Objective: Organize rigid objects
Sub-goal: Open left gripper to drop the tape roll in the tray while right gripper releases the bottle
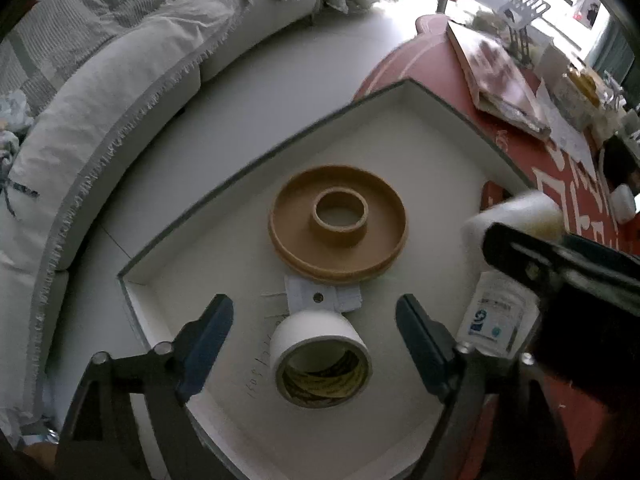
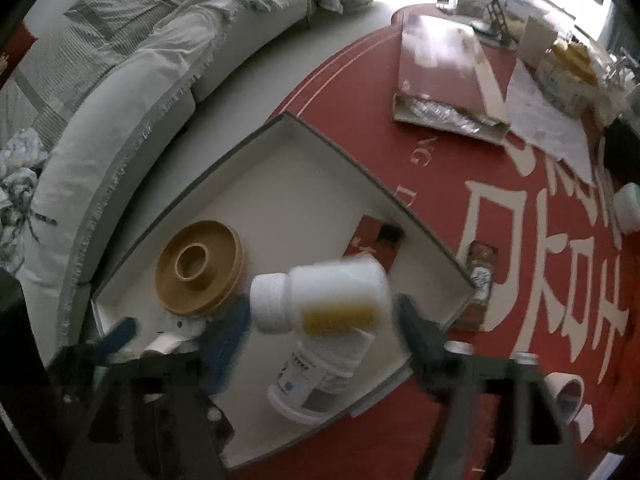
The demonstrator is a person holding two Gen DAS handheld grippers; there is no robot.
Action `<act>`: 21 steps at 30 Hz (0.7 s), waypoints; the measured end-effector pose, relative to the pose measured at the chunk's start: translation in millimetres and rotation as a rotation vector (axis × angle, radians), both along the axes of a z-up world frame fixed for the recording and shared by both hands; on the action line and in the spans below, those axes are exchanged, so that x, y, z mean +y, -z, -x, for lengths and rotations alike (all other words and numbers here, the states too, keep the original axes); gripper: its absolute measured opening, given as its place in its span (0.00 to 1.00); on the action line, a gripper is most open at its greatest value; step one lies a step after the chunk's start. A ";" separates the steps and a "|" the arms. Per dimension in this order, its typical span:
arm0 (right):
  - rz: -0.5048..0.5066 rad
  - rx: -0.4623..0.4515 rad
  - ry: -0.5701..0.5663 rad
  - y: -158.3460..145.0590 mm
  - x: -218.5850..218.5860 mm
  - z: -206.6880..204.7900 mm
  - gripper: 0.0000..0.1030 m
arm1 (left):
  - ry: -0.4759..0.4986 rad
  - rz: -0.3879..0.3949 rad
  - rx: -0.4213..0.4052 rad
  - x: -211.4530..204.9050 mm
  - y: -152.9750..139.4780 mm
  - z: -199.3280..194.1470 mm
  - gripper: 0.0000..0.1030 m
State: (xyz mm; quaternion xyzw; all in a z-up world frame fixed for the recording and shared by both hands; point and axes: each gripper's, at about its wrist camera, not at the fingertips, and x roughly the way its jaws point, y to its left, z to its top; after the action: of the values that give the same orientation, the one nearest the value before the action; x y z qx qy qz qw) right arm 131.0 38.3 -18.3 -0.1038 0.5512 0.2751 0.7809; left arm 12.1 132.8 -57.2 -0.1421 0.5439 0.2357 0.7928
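Observation:
A shallow white tray point(image 1: 256, 164) sits on a red table. In it lie a tan ring-shaped dish point(image 1: 338, 226), a white tape roll point(image 1: 320, 360) and a labelled white bottle point(image 1: 496, 316) on its side. My left gripper point(image 1: 315, 302) is open, its fingers either side of the tape roll without touching it. In the right wrist view my right gripper point(image 2: 322, 304) is open around a blurred white pill bottle point(image 2: 320, 296) with yellow contents. That bottle hovers free of both pads, just above the labelled bottle point(image 2: 320, 368) in the tray point(image 2: 224, 168).
The red tablecloth point(image 2: 540, 280) with white characters carries a cardboard box with foil point(image 2: 440, 80), papers, a white jar point(image 2: 628, 208) and another tape roll point(image 2: 568, 396). A small red card point(image 2: 376, 240) lies in the tray. A white-covered sofa point(image 1: 100, 140) curves along the left.

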 end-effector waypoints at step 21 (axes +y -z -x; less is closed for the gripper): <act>0.104 -0.232 -0.365 50.2 -50.4 41.3 0.95 | 0.013 0.066 0.015 -8.7 -4.4 20.0 0.88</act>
State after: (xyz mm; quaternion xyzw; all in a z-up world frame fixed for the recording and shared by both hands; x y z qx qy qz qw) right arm 89.7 -12.1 -68.6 -0.2730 0.4429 0.3694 0.7700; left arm -7.8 124.1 -52.8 -0.1630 0.5582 0.2134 0.7850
